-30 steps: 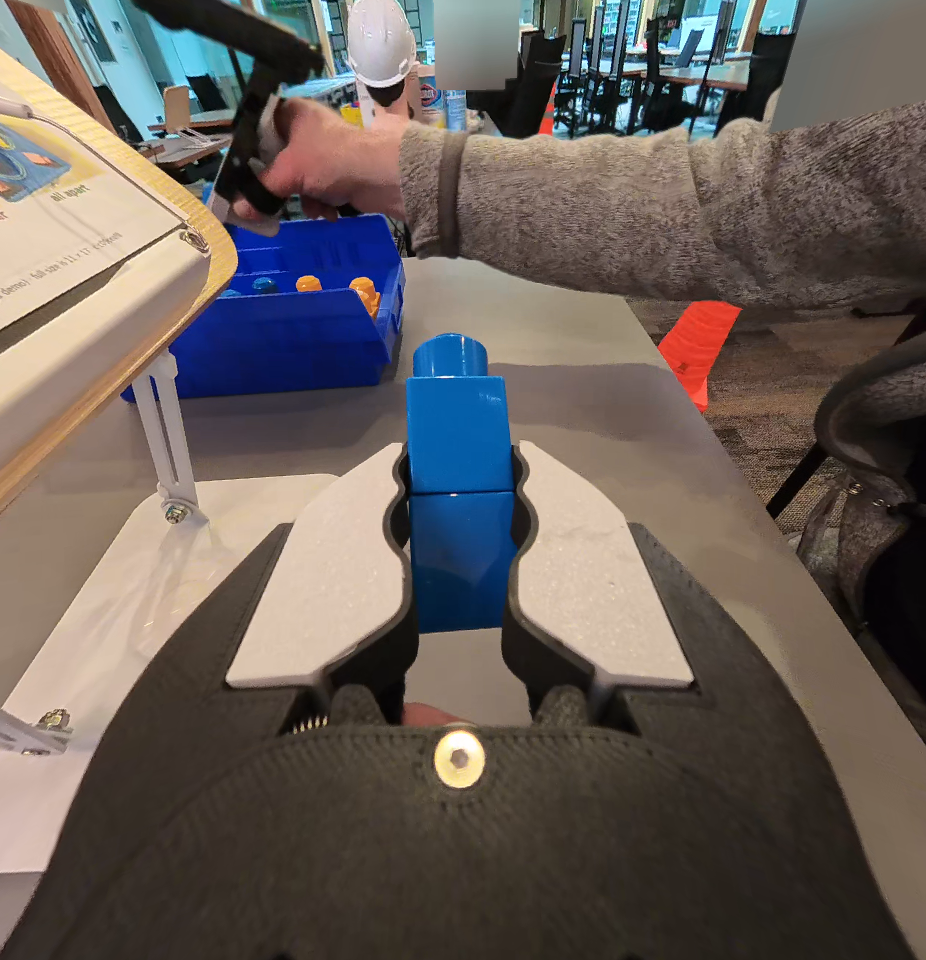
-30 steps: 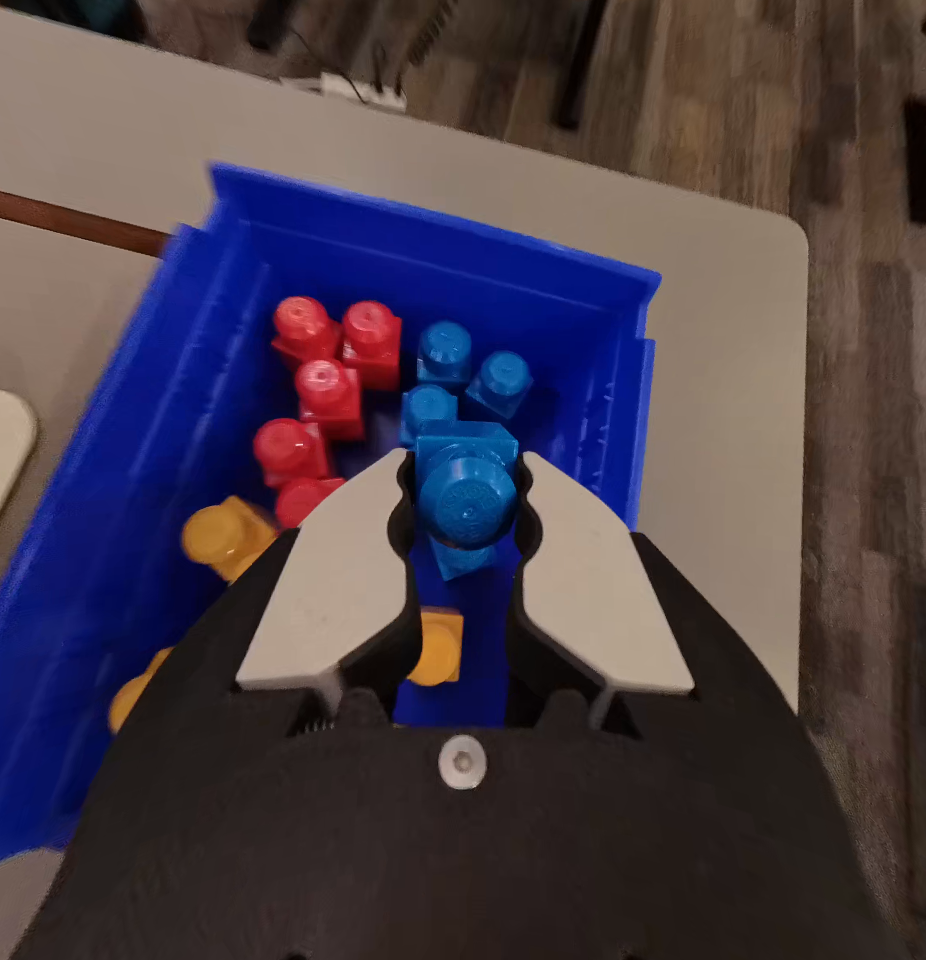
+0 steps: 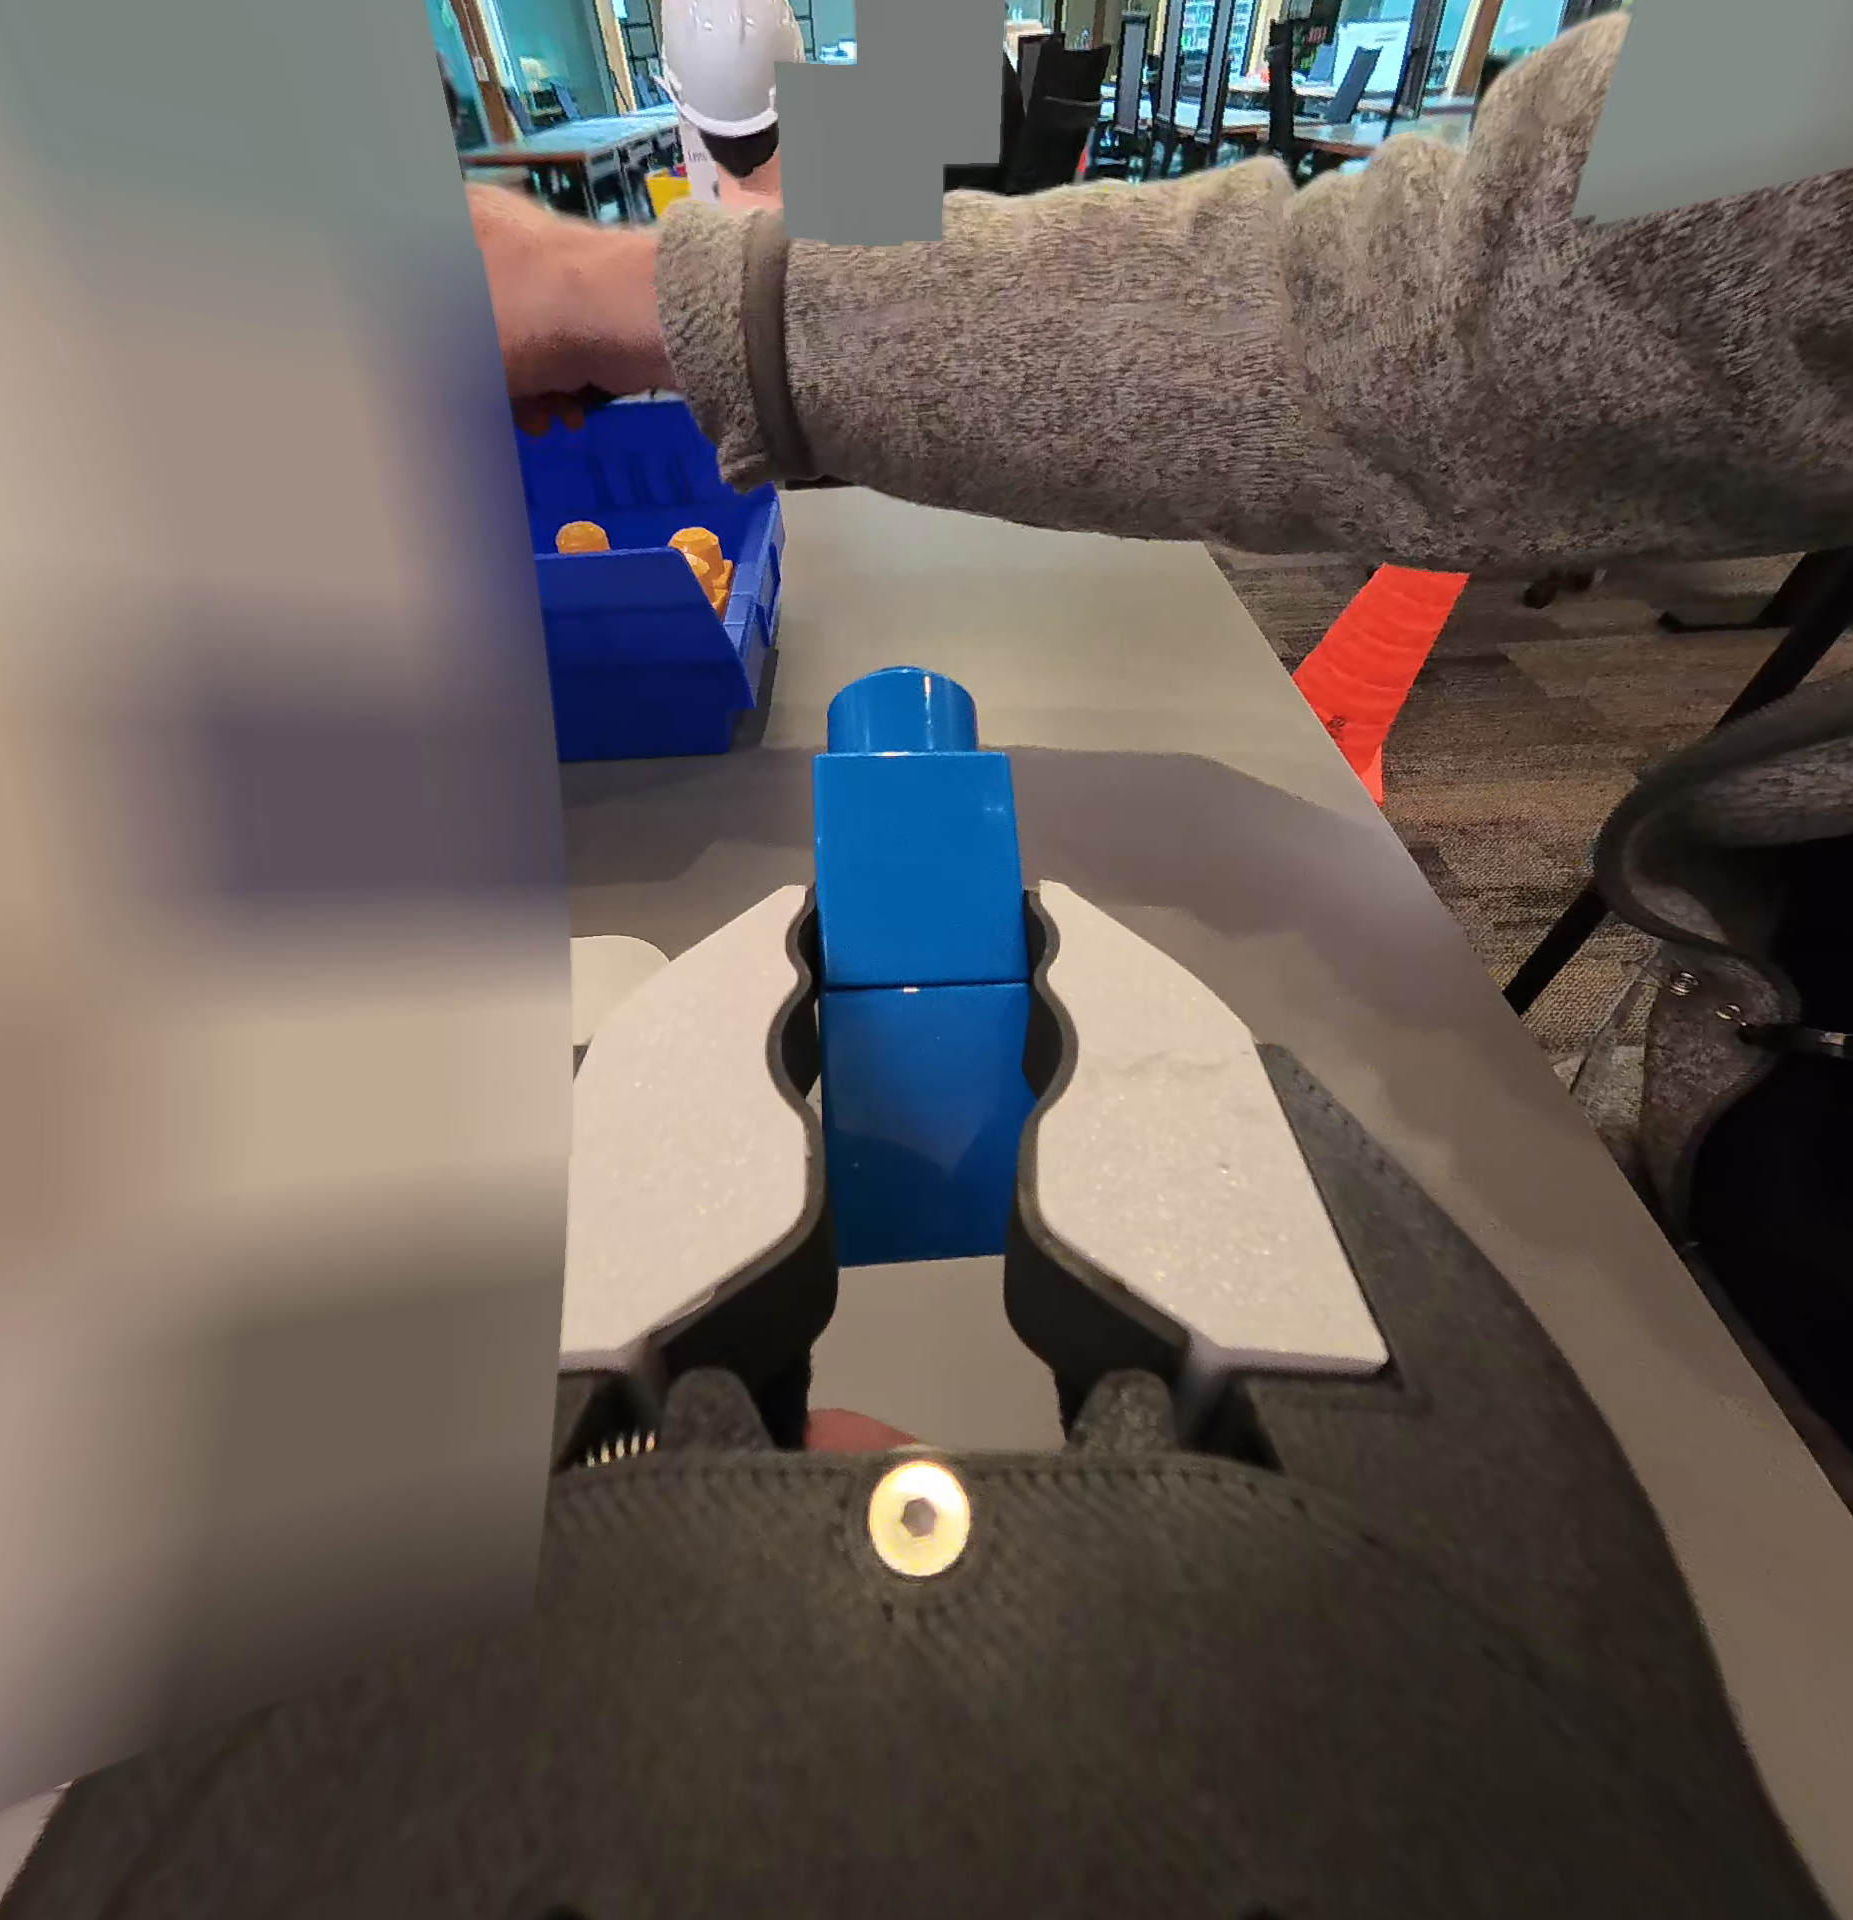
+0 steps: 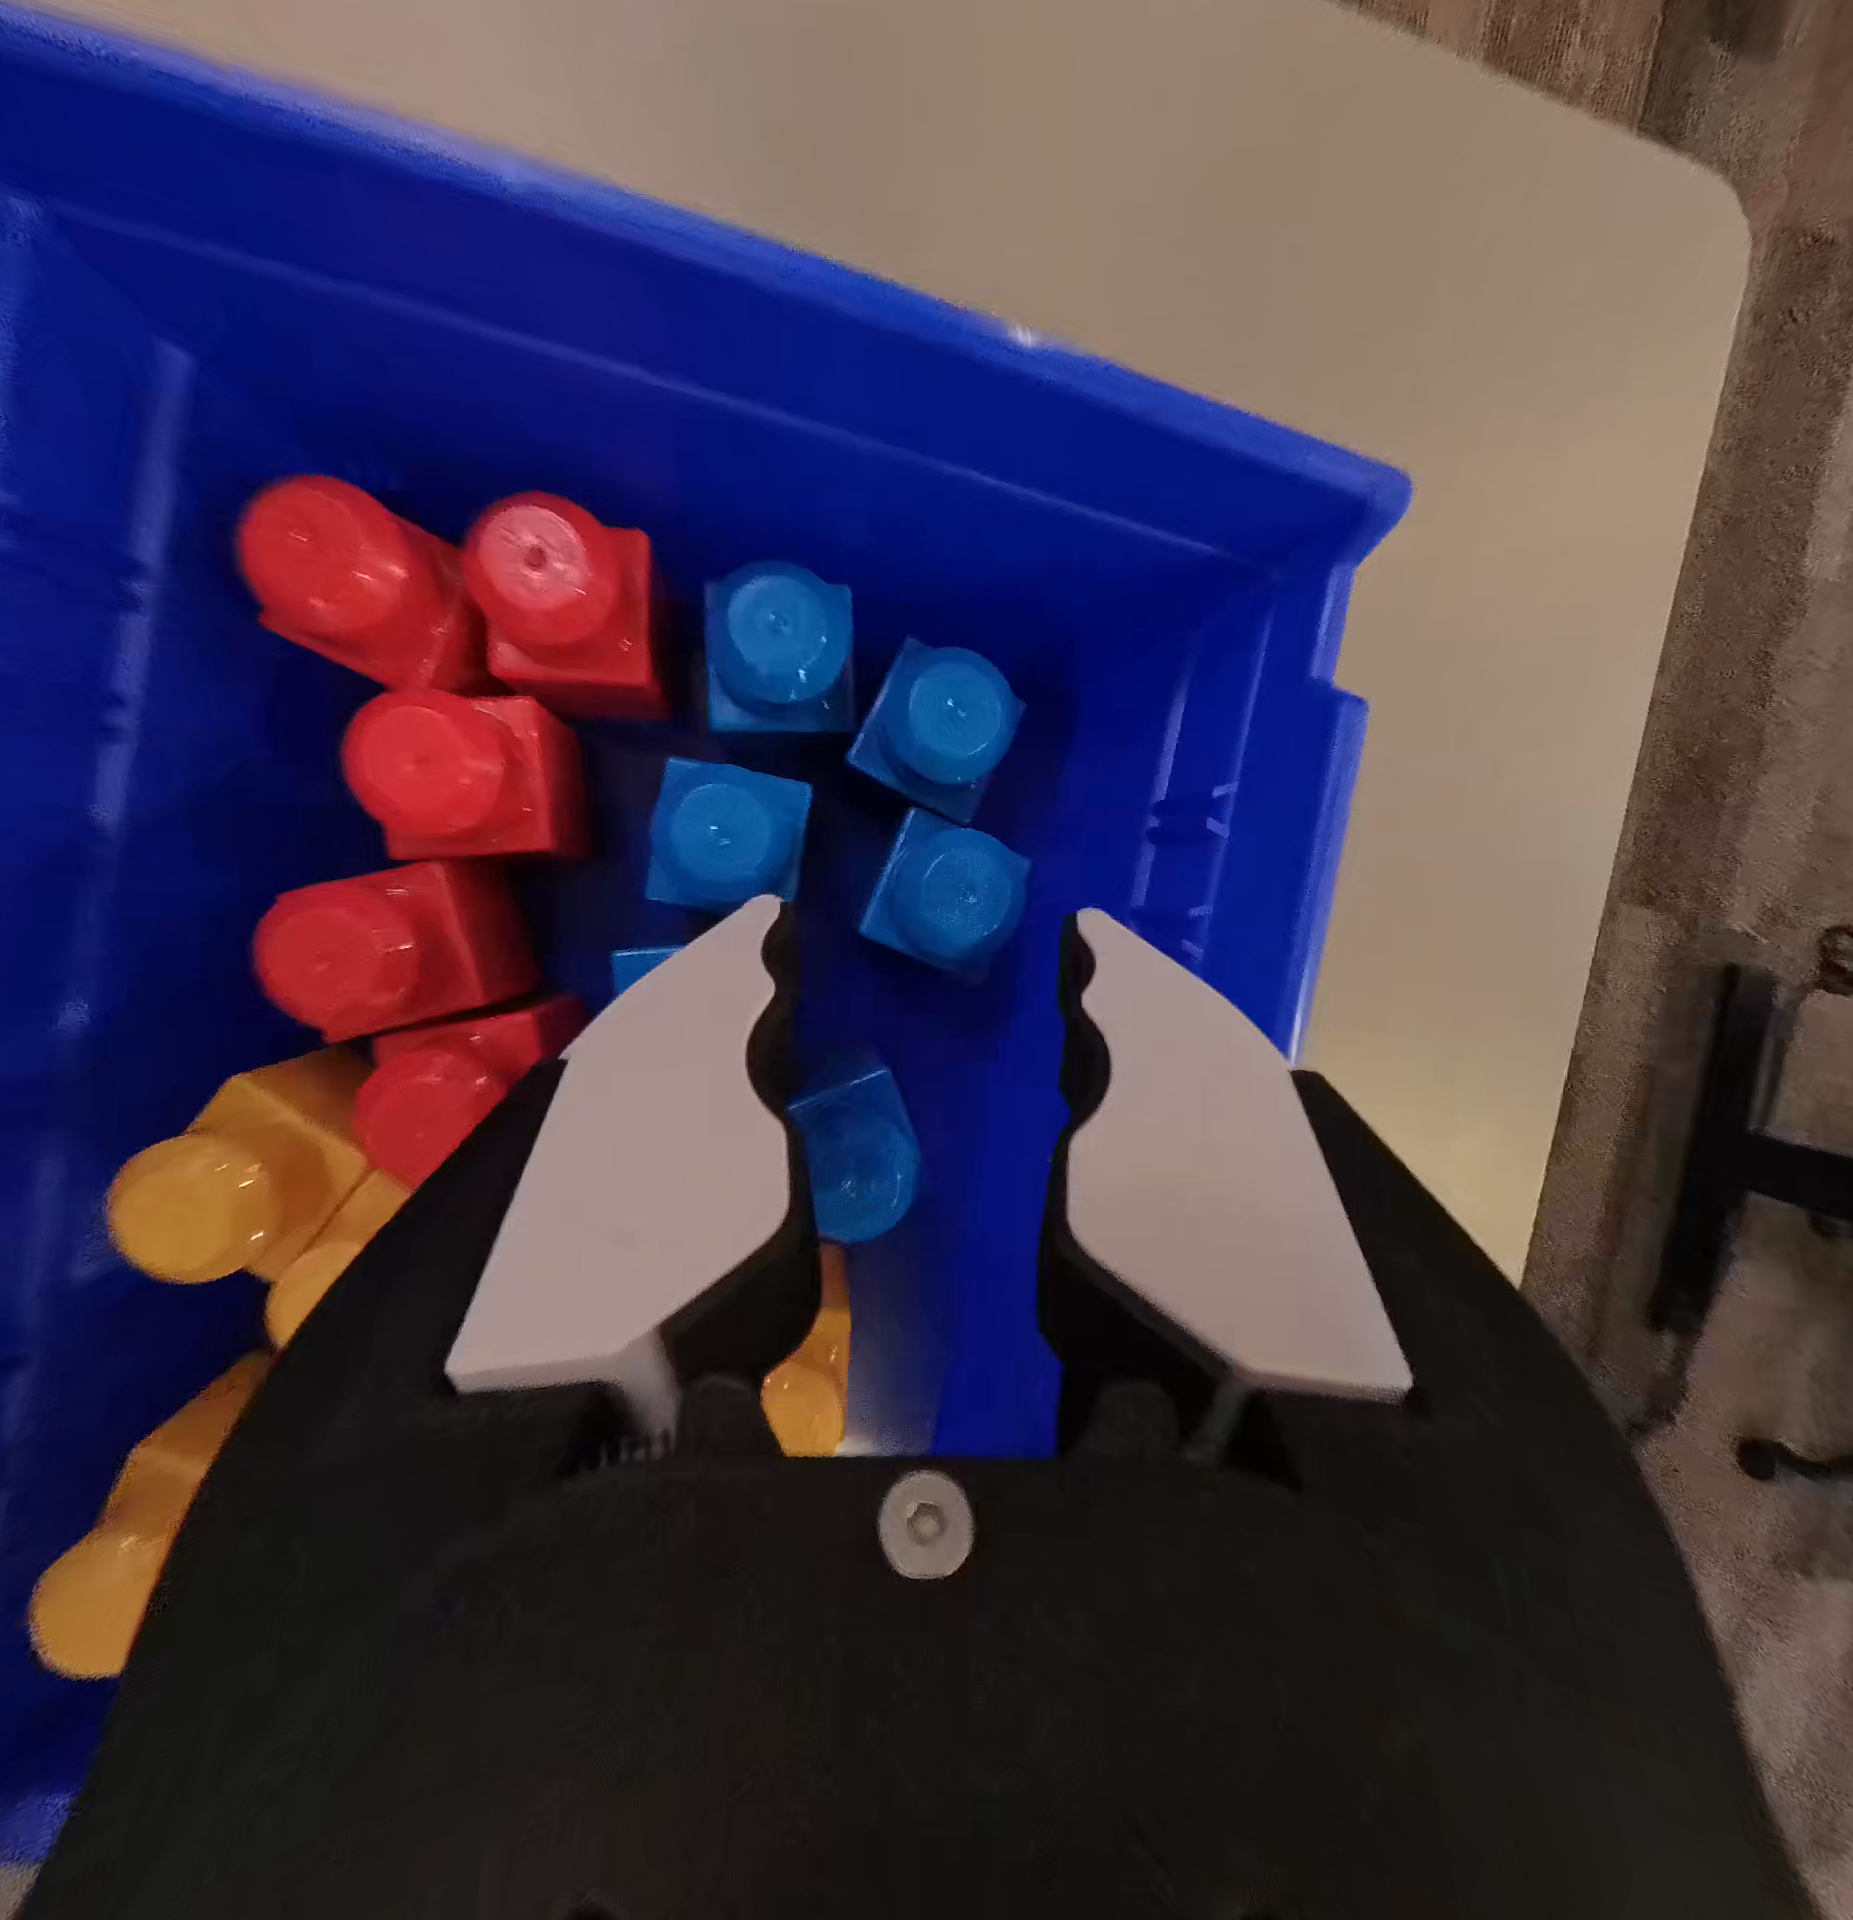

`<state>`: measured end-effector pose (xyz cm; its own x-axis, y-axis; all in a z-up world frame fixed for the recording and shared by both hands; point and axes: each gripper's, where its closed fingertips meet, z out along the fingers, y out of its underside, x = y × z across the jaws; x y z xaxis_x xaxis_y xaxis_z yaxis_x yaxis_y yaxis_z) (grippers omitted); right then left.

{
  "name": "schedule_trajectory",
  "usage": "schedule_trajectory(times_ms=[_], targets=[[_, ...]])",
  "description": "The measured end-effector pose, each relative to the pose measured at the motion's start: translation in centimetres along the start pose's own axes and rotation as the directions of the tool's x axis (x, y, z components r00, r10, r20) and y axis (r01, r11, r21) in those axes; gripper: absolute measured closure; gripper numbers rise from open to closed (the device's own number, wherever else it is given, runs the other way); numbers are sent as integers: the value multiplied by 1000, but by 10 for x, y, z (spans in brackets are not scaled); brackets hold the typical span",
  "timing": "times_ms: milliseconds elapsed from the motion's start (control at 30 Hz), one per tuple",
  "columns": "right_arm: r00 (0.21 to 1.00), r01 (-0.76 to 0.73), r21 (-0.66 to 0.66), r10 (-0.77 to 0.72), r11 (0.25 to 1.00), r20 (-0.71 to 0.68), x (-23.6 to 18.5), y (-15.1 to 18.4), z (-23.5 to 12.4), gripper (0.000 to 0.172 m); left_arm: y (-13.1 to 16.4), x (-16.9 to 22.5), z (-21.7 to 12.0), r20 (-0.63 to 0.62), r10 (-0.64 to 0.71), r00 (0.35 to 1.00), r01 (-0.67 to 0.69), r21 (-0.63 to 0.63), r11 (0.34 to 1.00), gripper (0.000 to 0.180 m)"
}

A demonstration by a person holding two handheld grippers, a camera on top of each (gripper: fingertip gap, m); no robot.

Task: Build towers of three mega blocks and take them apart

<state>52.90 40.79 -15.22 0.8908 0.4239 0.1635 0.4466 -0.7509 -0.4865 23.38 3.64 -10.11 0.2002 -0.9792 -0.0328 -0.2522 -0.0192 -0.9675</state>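
My left gripper (image 3: 917,906) is shut on a tower of two blue blocks (image 3: 914,862) standing on the grey table (image 3: 1067,644). The pads press the sides at the seam between the two blocks. My right gripper (image 4: 927,920) is open over the blue bin (image 4: 693,343). A single blue block (image 4: 857,1155) lies in the bin below the jaws, close to the left finger (image 4: 673,1091), and no pad presses on it. Red blocks (image 4: 454,769), blue blocks (image 4: 943,894) and yellow blocks (image 4: 226,1174) fill the bin. In the left wrist view the right gripper itself is hidden.
The bin (image 3: 641,665) stands at the back left of the table in the left wrist view, with a grey-sleeved arm (image 3: 1213,343) reaching across to it. The table's right edge runs close by, with carpet and an orange-red object (image 3: 1369,655) on the floor beyond. About 50 centimetres separates my left fingertips from my right.
My right gripper has opened and let go of the blue block, which now lies in the bin. It has also come lower over the bin. The left gripper keeps its hold on the tower.
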Motion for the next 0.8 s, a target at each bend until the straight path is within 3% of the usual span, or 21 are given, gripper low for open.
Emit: schedule_trajectory(times_ms=[133,233,333,433,500,600,700,800], targets=[[999,23,122,-28,992,40,-14,-11,-46,124,-1,-4,-1,13,-16,1000,16,16,1000,145],[966,130,313,-191,941,173,-72,-17,-109,127,-1,-5,0,11,-28,1000,27,22,999,145],[847,266,480,-440,836,298,-164,7,-175,124,-2,-4,1,16,-22,1000,21,20,1000,145],[604,368,656,-706,659,371,-268,52,-225,127,-6,0,3,7,-7,1000,7,18,1000,145],[467,413,710,-803,569,372,-321,82,-234,123,-6,3,6,4,5,1000,-5,9,1000,145],[315,391,766,-856,511,410,-371,110,-238,124,-9,8,8,-11,11,1000,-11,16,1000,145],[258,392,795,-884,464,389,-392,119,-233,127,-13,10,7,-25,11,1000,-10,33,999,145],[211,350,807,-879,476,427,-405,123,-235,133,-15,14,6,-47,9,999,-7,48,999,145]])
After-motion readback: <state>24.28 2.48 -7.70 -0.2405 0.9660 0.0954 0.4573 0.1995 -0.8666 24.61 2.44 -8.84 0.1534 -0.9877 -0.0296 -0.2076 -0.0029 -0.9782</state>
